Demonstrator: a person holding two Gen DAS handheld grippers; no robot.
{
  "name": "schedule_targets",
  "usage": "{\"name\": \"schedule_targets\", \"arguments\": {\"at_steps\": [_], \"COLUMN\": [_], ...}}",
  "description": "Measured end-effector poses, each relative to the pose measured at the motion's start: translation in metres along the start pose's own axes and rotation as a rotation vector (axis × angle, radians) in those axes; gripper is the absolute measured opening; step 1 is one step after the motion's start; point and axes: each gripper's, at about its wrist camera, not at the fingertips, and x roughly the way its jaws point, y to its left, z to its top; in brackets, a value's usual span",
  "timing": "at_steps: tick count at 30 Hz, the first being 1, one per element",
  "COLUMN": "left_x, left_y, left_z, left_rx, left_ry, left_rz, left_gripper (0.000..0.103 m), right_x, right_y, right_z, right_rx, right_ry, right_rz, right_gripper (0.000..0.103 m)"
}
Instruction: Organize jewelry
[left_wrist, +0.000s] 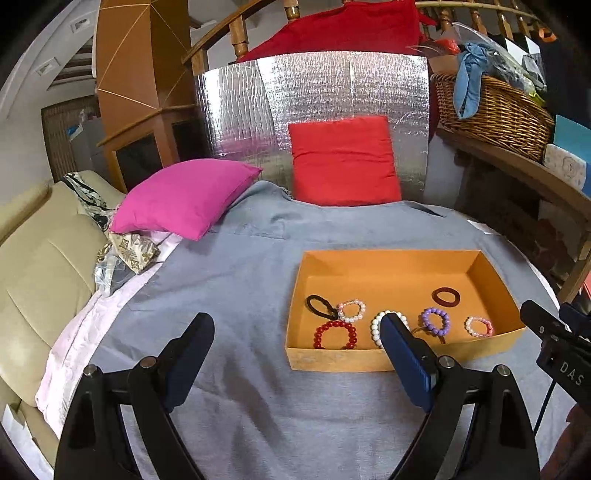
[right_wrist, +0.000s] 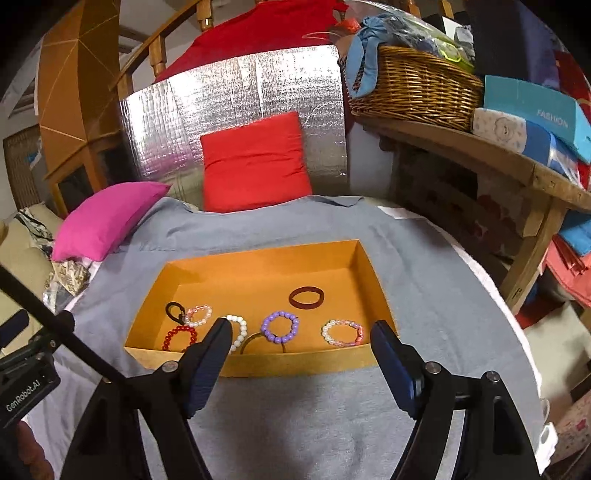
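The orange box is your landmark — every piece of jewelry already lies inside it, along its near wall on the grey cloth. From the box's left end: the black hair tie, the pink-and-white bracelet, the red bead bracelet, the white bead bracelet, the purple bead bracelet and the pastel bracelet, with the dark red ring farther back. Your right claw hangs just short of the near wall, jaws apart and empty, tipped down — the purple bracelet sits straight ahead between them, so this hand looks nearer. Your left claw is also wide apart and empty, off the box's left corner.
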Motion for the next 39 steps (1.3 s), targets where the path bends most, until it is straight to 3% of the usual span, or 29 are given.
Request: {"name": "schedule_targets", "arguments": {"at_steps": [39], "left_x": [0.006], "left_y": [0.01], "left_z": [0.004], "left_rx": [-0.014], "left_ry": [0.003], "left_rz": [0.02], "left_gripper": [0.091], "right_x": [0.01], "right_y": [0.014], "right_z": [0.001], "right_rx": [-0.014], "right_ry": [0.006], "right_rz": [0.017], "right_gripper": [0.08]}}
